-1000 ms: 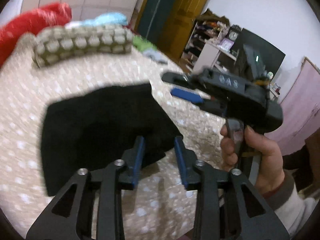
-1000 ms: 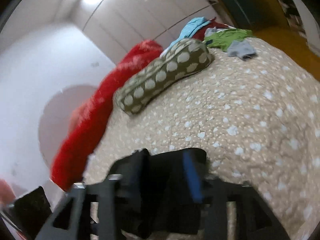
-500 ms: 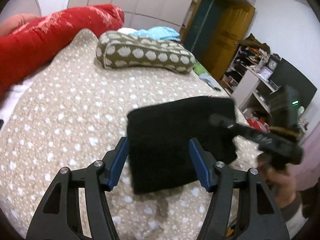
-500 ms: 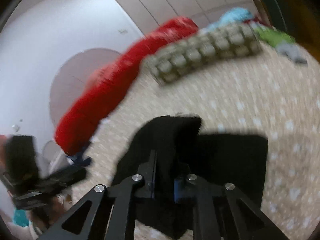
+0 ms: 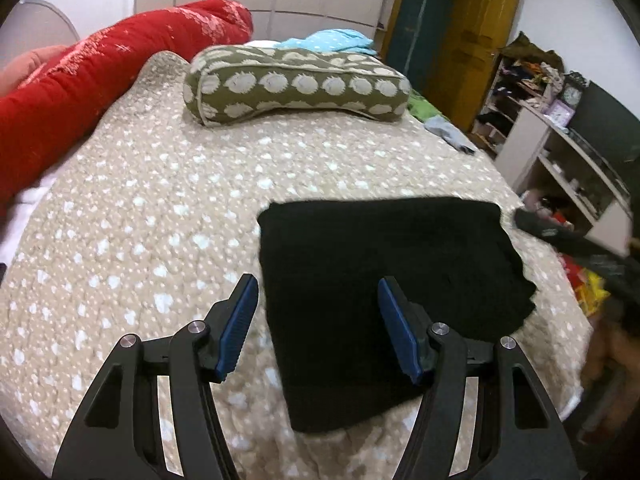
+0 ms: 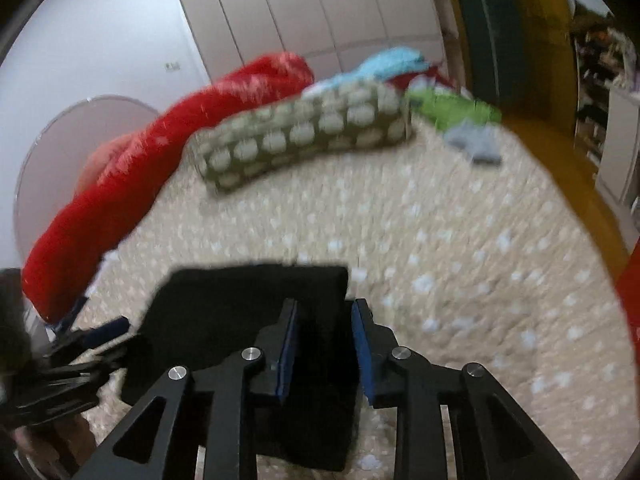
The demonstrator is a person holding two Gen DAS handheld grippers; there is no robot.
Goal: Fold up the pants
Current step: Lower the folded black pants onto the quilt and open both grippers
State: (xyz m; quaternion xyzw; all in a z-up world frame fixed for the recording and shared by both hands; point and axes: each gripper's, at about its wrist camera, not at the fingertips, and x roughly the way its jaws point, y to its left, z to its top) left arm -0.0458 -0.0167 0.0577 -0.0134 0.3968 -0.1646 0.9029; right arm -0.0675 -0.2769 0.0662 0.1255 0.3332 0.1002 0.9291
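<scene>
Beige quilted bedspread with pale spots point(image 5: 160, 208) fills most of what we see from the left wrist, with a long red plush bolster point(image 5: 100, 76) along its left edge, an olive cushion printed with cream ovals point(image 5: 296, 84) lying across the far end, and cluttered white shelves point(image 5: 560, 168) beyond the bed on the right. On this bedspread lie the black pants, folded into a flat rectangular bundle point(image 5: 380, 264), right of centre and near us. Our left gripper point(image 5: 316, 320) hovers above them with its blue-padded fingers spread wide and nothing between the pads: the left finger point(image 5: 238, 320) sits over bare bedspread just beside the bundle's left edge, while the right finger point(image 5: 398, 332) is over the black cloth itself. At the right border a dark blurred shape, our right gripper point(image 5: 580, 252), shows just beyond the bundle's right edge. From the right wrist, which is blurred, we see the same bedspread point(image 6: 460, 240), bolster point(image 6: 160, 152) and cushion point(image 6: 304, 136), plus a green garment point(image 6: 452, 110) and a grey one point(image 6: 476, 144) at the far end. Here the pants point(image 6: 240, 304) lie low and left of centre, under and ahead of the right gripper point(image 6: 324, 344). Its jaws are opening from a narrow gap; black fabric shows between them, but we cannot tell whether the pads touch it. The left gripper point(image 6: 80, 344) shows as a dark blur at the bundle's left edge.
</scene>
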